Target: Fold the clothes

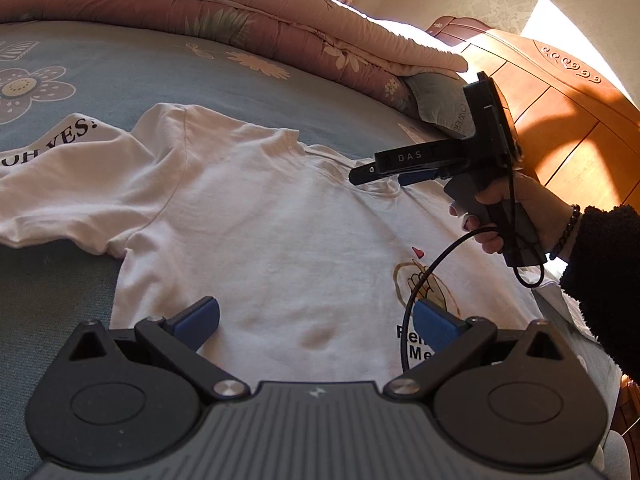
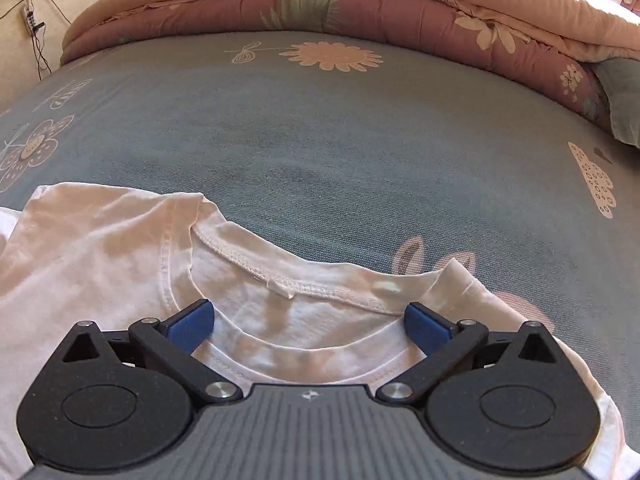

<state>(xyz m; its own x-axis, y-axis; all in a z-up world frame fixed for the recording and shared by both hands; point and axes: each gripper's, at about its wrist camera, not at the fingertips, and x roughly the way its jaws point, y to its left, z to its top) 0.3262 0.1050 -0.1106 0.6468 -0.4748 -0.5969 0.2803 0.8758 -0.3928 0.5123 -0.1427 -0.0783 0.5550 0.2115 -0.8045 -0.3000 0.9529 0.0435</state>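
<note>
The left tongs (image 1: 316, 322) hover spread wide over the lower front of a white T-shirt (image 1: 256, 216), their blue pads (image 1: 198, 318) apart and pinching nothing. The T-shirt lies flat, front up, on a blue flowered bedsheet (image 1: 132, 72), one sleeve stretched to the left beside another white garment (image 1: 44, 152) printed "OH YES!". A small hand graphic (image 1: 424, 284) sits on the chest. Farther up, the right tongs (image 2: 308, 322), held in a hand (image 1: 508, 216) with a dark fuzzy sleeve (image 1: 600, 276), sit over the collar (image 2: 280, 284); seen from their own camera they are spread too, straddling the neckline and gripping nothing. Beyond lies a folded pink quilt (image 1: 248, 20), then a wooden headboard (image 1: 560, 92).
</note>
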